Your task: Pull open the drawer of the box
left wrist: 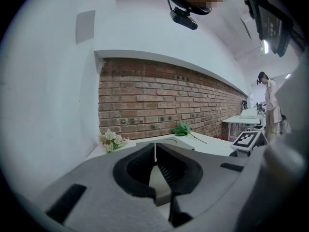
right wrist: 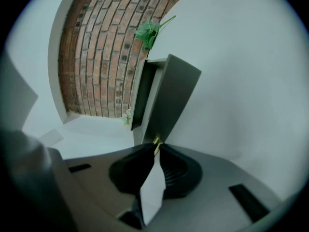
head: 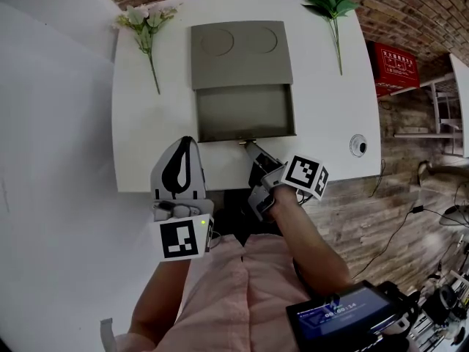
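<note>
A grey box (head: 241, 53) with two round dents in its lid stands on the white table (head: 143, 130). Its drawer (head: 245, 113) is slid out toward me, and the inside looks bare. A small brass knob (head: 246, 142) sits on the drawer's front. My right gripper (head: 248, 145) is shut on that knob (right wrist: 156, 143), seen from the side in the right gripper view with the drawer (right wrist: 166, 98) beyond it. My left gripper (head: 185, 147) hangs over the table's near edge, left of the drawer, with its tips together (left wrist: 155, 159) and nothing between them.
White flowers (head: 147, 20) lie at the table's far left, a green sprig (head: 332, 4) at the far right. A small round white thing (head: 357, 145) rests near the right front corner. A brick wall (left wrist: 159, 98) runs behind. A red box (head: 392, 66) stands right of the table.
</note>
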### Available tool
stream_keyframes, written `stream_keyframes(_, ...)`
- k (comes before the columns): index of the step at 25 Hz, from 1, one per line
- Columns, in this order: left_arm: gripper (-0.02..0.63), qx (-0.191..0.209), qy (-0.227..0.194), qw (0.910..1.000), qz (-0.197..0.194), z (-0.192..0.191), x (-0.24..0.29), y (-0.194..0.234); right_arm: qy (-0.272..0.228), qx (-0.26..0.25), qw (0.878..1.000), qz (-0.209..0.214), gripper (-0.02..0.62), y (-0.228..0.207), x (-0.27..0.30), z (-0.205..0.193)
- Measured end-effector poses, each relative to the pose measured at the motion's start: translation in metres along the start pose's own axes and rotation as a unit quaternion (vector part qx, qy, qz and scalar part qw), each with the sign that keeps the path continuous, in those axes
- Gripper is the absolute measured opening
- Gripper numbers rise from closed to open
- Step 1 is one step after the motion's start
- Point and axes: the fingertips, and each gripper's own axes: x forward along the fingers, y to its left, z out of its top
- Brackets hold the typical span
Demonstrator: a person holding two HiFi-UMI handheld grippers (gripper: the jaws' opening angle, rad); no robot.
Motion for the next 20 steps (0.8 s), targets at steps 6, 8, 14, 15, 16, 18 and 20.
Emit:
stream_keyframes(6,0.018,-0.001,0.002,0.9999,-0.010,0.000,-0.008,-0.002,-0.006,0.002,1.000,0.002,0.040,0.001,-0.003,-0.001)
stream_keyframes(8,0.018,0.003,-0.001,0.9999,-0.014,-0.001,-0.013,0.000,-0.010,0.003,1.000,0.003,0.040,0.001,-0.004,-0.003)
stream_keyframes(14,0.018,0.005,-0.004,0.9997,-0.022,0.000,-0.013,0.001,-0.018,0.007,1.000,0.001,0.038,-0.001,-0.007,-0.005)
stream_keyframes(15,0.018,0.005,-0.006,0.9997,-0.024,0.000,-0.013,0.000,-0.019,0.007,1.000,0.001,0.038,-0.002,-0.007,-0.005)
stream_keyframes(16,0.018,0.005,-0.006,0.9997,-0.025,0.001,-0.013,0.000,-0.020,0.007,1.000,0.001,0.038,-0.002,-0.007,-0.006)
stream_keyframes(18,0.018,0.005,-0.007,0.9996,-0.027,0.001,-0.013,0.001,-0.021,0.006,1.000,0.000,0.038,-0.001,-0.007,-0.007)
stream_keyframes(20,0.018,0.004,-0.007,0.9995,-0.029,0.001,-0.013,0.000,-0.021,0.005,1.000,0.000,0.038,-0.002,-0.008,-0.008)
